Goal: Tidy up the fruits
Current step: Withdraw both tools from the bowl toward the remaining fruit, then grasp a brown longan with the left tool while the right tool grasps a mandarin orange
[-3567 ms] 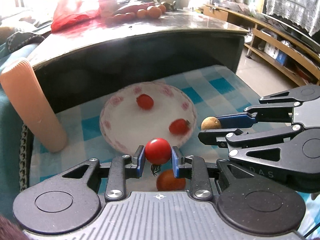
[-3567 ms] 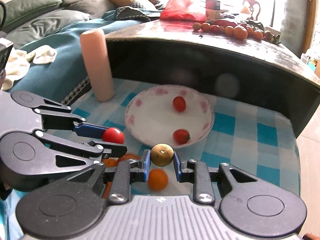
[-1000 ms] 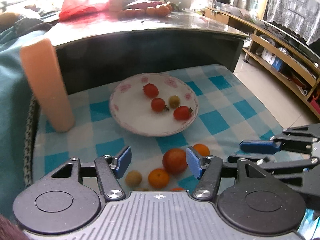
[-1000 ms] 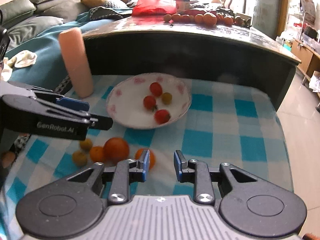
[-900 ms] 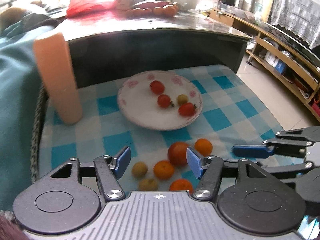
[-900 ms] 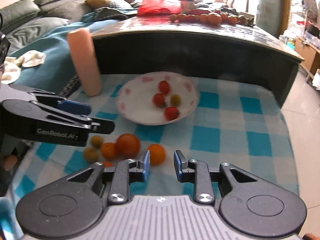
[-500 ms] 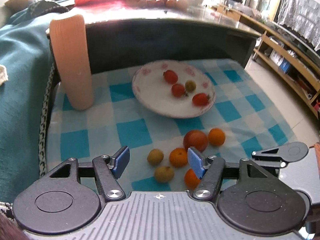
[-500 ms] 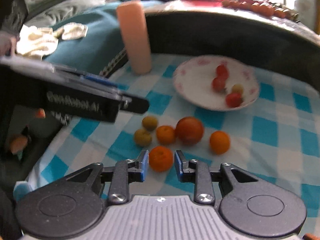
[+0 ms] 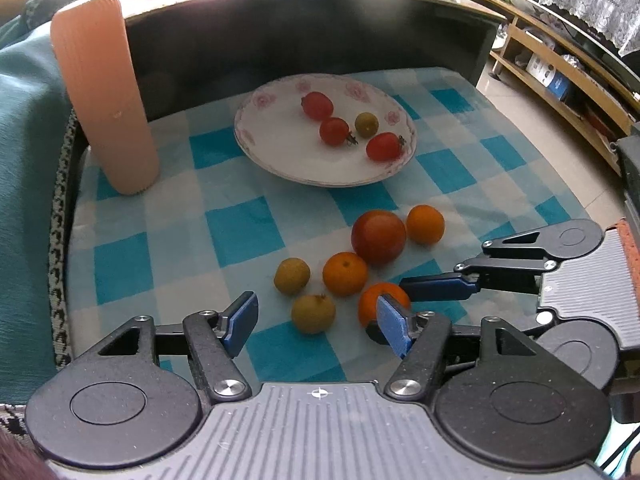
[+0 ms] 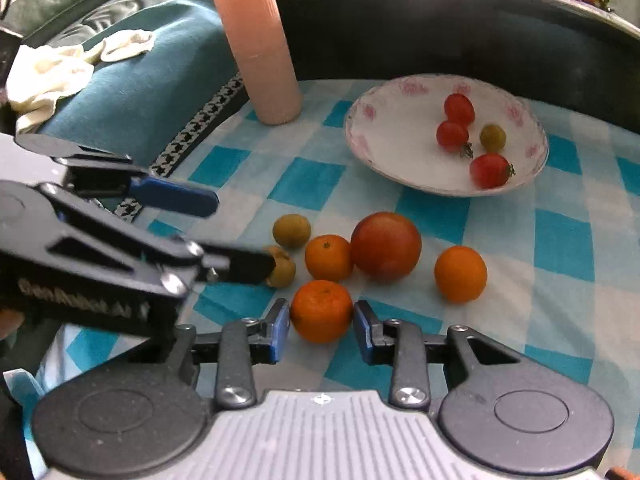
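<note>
Between the right fingers: a small orange (image 10: 321,310) sits on the checked cloth (image 10: 560,240), framed by both blue pads.
Right gripper (image 10: 320,334): its jaws have just been opening; the pads stand just beside the orange's sides, and no firm squeeze shows.
Left gripper (image 9: 316,322): fingers spread wide, nothing gripped; a yellowish-brown fruit (image 9: 313,313) lies on the cloth in the gap.
Loose fruit nearby: a second brownish fruit (image 9: 291,276), another small orange (image 9: 345,273), a large red tomato (image 9: 378,237) touching it, and a third orange (image 9: 425,224) a little to the right.
Plate (image 9: 280,152): white with a pink flower rim, beyond the loose fruit; it holds three cherry tomatoes (image 9: 335,131) and one small greenish-brown fruit (image 9: 366,124).
Left of plate: a ribbed peach cylinder (image 9: 106,92), upright on the cloth.
Behind: the dark worktop edge (image 9: 320,8), more fruit along its top.
</note>
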